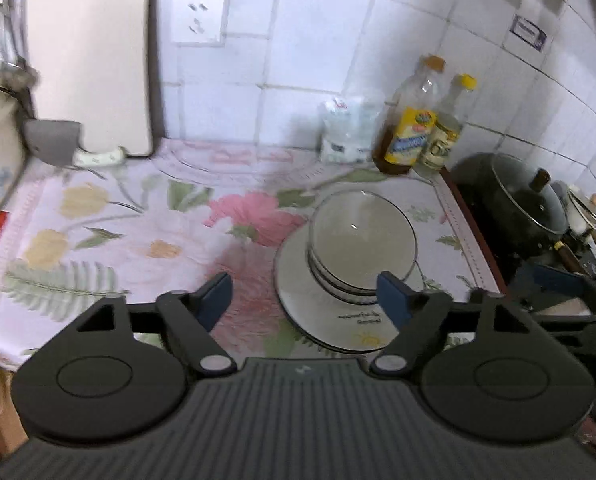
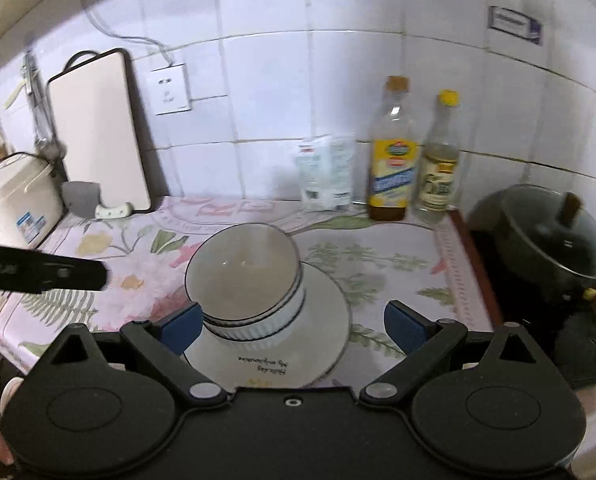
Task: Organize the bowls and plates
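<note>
A stack of white bowls (image 1: 361, 240) with dark rims sits on a stack of white plates (image 1: 313, 300) on the floral cloth. The same bowls (image 2: 244, 276) and plates (image 2: 325, 316) fill the middle of the right wrist view. My left gripper (image 1: 305, 300) is open and empty, just in front of the plates and to their left. My right gripper (image 2: 294, 326) is open and empty, its jaws either side of the plates' near edge without touching. The left gripper's finger also shows at the left of the right wrist view (image 2: 42, 272).
Two bottles (image 2: 393, 152) and a white bag (image 2: 327, 172) stand against the tiled wall. A black pot with a glass lid (image 2: 553, 236) sits on the stove at right. A cutting board (image 2: 98, 132), a cleaver (image 2: 82, 198) and a white rice cooker (image 2: 16, 196) are at left.
</note>
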Motion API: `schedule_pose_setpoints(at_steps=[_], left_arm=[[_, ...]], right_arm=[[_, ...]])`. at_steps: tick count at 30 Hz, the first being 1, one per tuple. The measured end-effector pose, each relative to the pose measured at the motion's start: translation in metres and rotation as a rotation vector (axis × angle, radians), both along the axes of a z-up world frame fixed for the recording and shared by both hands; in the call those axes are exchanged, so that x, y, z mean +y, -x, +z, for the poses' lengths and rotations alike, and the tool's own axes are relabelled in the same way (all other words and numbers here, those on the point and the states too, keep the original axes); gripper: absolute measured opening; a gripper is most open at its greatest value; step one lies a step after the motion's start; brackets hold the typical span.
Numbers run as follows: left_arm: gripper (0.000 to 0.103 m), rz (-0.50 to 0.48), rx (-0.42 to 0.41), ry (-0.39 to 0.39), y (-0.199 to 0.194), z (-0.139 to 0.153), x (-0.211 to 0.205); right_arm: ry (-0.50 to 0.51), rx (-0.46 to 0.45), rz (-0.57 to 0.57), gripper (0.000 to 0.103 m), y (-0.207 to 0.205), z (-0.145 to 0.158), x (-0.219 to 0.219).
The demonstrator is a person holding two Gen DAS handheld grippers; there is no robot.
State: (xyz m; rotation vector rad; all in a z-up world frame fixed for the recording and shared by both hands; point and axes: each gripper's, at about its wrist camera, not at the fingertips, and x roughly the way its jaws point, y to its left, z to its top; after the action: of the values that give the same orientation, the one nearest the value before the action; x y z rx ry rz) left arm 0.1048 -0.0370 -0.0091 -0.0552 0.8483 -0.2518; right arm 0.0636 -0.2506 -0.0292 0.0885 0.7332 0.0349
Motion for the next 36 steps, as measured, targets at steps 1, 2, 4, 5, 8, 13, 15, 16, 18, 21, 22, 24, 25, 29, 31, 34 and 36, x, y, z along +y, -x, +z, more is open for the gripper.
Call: schedule_pose_setpoints(at_steps=[1, 2, 4, 5, 8, 13, 15, 16, 18, 21, 22, 24, 25, 29, 31, 34, 36], left_arm=[[0.089, 0.021, -0.001, -0.009, 0.003, 0.007, 0.003], [0.09, 0.034, -0.008, -0.015, 0.007, 0.013, 0.005], [0.094, 0.046, -0.025, -0.013, 0.015, 0.024, 0.012], [0.094, 0.047, -0.031, -0.012, 0.019, 0.028, 0.015], [0.095, 0.052, -0.045, -0.027, 0.031, 0.038, 0.019], [0.095, 0.04, -0.06, -0.091, 0.054, 0.042, 0.019], [0.095, 0.06, -0.079, -0.097, 0.062, 0.04, 0.02], [0.095, 0.06, -0.081, -0.1, 0.066, 0.04, 0.02], [0.095, 0.055, -0.086, -0.101, 0.072, 0.039, 0.022], [0.095, 0.068, -0.095, -0.101, 0.078, 0.04, 0.026], [0.095, 0.073, -0.096, -0.107, 0.08, 0.04, 0.026], [0.095, 0.072, -0.102, -0.121, 0.084, 0.039, 0.025], [0.095, 0.068, -0.098, -0.129, 0.084, 0.039, 0.024], [0.095, 0.055, -0.083, -0.136, 0.091, 0.035, 0.023], [0.095, 0.045, -0.081, -0.139, 0.094, 0.036, 0.021], [0.095, 0.023, -0.083, -0.139, 0.098, 0.038, 0.018], [0.095, 0.02, -0.085, -0.139, 0.1, 0.039, 0.018]], right_arm=[[0.006, 0.006, -0.02, 0.099, 0.003, 0.008, -0.001], [0.019, 0.004, -0.048, 0.1, 0.008, 0.015, -0.002], [0.071, 0.004, -0.084, 0.1, 0.015, 0.03, 0.001], [0.093, -0.001, -0.087, 0.1, 0.019, 0.036, 0.003], [0.123, -0.028, -0.073, 0.1, 0.035, 0.055, 0.007], [0.036, -0.076, -0.141, 0.1, 0.064, 0.071, -0.001], [-0.03, -0.062, -0.174, 0.1, 0.074, 0.07, -0.007], [-0.055, -0.049, -0.177, 0.1, 0.077, 0.071, -0.008], [-0.057, -0.036, -0.176, 0.1, 0.083, 0.073, -0.006], [-0.017, -0.046, -0.167, 0.1, 0.092, 0.075, 0.002], [-0.008, -0.044, -0.164, 0.1, 0.094, 0.076, 0.005], [0.014, -0.039, -0.158, 0.1, 0.099, 0.078, 0.011], [0.028, -0.038, -0.155, 0.1, 0.102, 0.078, 0.014], [0.062, -0.034, -0.15, 0.1, 0.108, 0.078, 0.023], [0.085, -0.013, -0.152, 0.1, 0.106, 0.074, 0.027], [0.083, -0.002, -0.151, 0.1, 0.107, 0.073, 0.03], [0.089, -0.001, -0.149, 0.1, 0.108, 0.073, 0.032]])
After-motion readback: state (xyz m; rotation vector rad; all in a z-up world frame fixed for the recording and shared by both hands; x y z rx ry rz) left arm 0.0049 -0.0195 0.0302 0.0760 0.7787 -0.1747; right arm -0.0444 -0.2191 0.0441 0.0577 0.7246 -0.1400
